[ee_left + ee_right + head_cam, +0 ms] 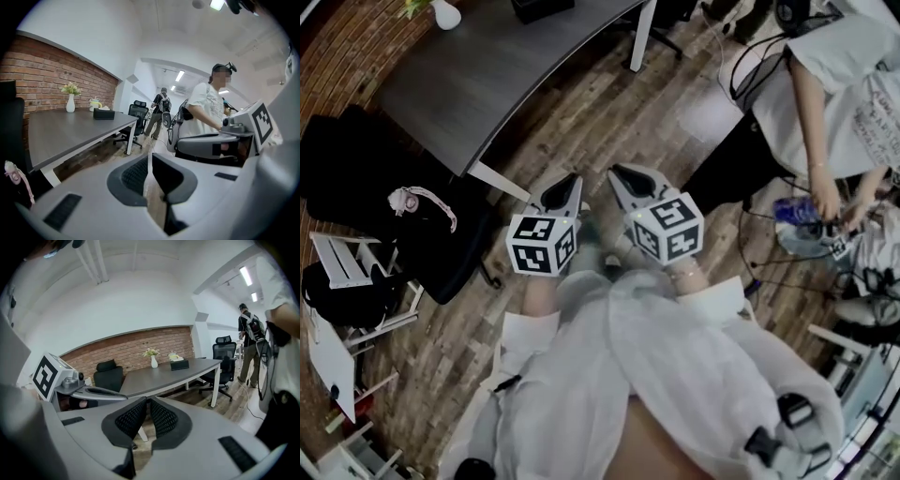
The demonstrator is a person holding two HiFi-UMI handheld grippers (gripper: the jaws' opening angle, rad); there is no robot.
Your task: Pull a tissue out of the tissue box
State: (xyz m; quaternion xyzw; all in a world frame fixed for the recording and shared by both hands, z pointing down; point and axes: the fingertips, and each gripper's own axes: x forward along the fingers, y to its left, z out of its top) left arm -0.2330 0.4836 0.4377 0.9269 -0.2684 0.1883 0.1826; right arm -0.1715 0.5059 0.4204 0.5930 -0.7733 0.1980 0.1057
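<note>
The left gripper is seen closed, with nothing between its dark ribbed pads; the right gripper is likewise closed and empty; both are held side by side above the wooden plank floor, short of the dark grey curved surface. The black rectangular tissue box is found at the far end of that surface, well apart from both grippers, near a white vase of pale flowers.
</note>
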